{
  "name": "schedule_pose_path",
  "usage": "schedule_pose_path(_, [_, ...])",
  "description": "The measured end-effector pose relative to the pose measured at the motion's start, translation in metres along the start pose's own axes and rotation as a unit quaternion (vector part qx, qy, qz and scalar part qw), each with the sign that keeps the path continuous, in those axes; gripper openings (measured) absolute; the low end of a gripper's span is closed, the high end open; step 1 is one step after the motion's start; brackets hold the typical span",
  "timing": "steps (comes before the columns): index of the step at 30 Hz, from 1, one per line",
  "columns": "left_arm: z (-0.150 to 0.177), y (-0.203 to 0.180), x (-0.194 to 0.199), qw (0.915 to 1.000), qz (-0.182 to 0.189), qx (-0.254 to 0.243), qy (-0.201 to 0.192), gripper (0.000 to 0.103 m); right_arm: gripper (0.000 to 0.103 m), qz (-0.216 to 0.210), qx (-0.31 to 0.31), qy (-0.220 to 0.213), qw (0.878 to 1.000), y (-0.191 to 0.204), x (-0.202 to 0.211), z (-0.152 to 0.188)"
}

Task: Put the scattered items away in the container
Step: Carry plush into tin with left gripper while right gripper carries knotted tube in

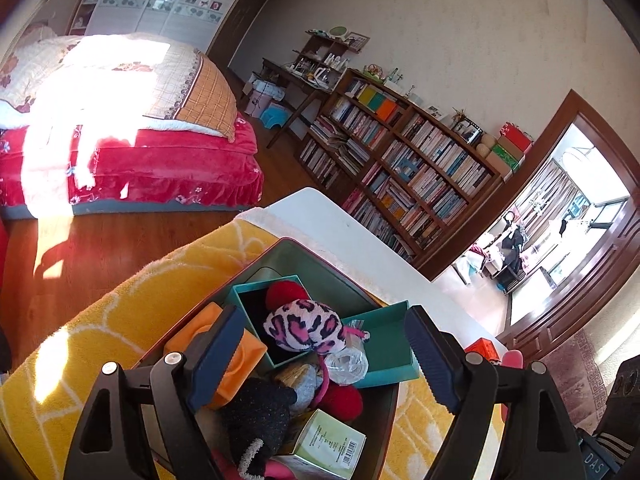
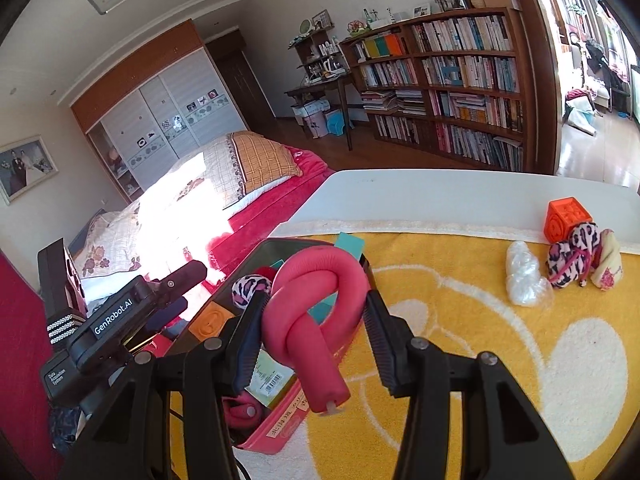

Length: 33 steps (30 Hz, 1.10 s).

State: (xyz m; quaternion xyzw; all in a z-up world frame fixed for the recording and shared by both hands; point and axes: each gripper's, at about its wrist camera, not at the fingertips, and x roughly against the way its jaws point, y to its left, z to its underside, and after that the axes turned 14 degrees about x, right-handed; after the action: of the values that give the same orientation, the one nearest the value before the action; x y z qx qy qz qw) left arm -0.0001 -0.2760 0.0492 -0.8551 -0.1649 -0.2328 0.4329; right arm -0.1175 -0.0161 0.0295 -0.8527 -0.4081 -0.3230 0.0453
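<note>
Right tongs (image 2: 310, 328) were clamped on a knotted pink foam rod (image 2: 316, 300), held over the near edge of the container (image 2: 280, 436); soft, light and springy, best pinched at the knot. Left tongs (image 1: 324, 364) hung released above the container's jumble. Only the right view showed the far-right strays on the counter (image 2: 460, 192): orange cube (image 2: 562, 220), leopard plush (image 2: 570, 260), plastic wad (image 2: 524, 276).

We read "GenRobot.AI" in white on the black body of the left gripper (image 2: 120, 316), "Data Acquisition System" on its lower housing, and "DAS" on a dark casing (image 1: 594, 462); the barcode carton's (image 1: 328, 446) print stays illegible.
</note>
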Motion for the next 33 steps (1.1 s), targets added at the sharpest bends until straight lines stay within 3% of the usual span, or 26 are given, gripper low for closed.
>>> schedule_pose_path(9, [-0.003,0.004,0.009,0.9999,0.008,0.005,-0.012,0.084,0.053,-0.053,0.027,0.027,0.998,0.026,-0.038,0.000])
schedule_pose_path(11, [-0.003,0.005,0.009,0.9999,0.008,0.006,-0.012,0.084,0.059,-0.056,0.032,0.032,0.997,0.027,-0.043,0.002])
schedule_pose_path(13, [-0.003,0.005,0.009,0.9999,0.006,0.006,-0.011,0.084,0.065,-0.050,0.031,0.033,0.998,0.027,-0.044,0.004])
schedule_pose_path(17, [-0.001,0.003,0.009,0.9999,0.006,0.001,-0.011,0.084,0.067,-0.042,0.022,0.030,0.998,0.018,-0.040,0.007])
schedule_pose_path(33, [0.039,-0.047,-0.001,0.9972,0.020,-0.068,0.026,0.084,0.067,0.040,-0.070,0.014,0.997,-0.066,0.003,0.027])
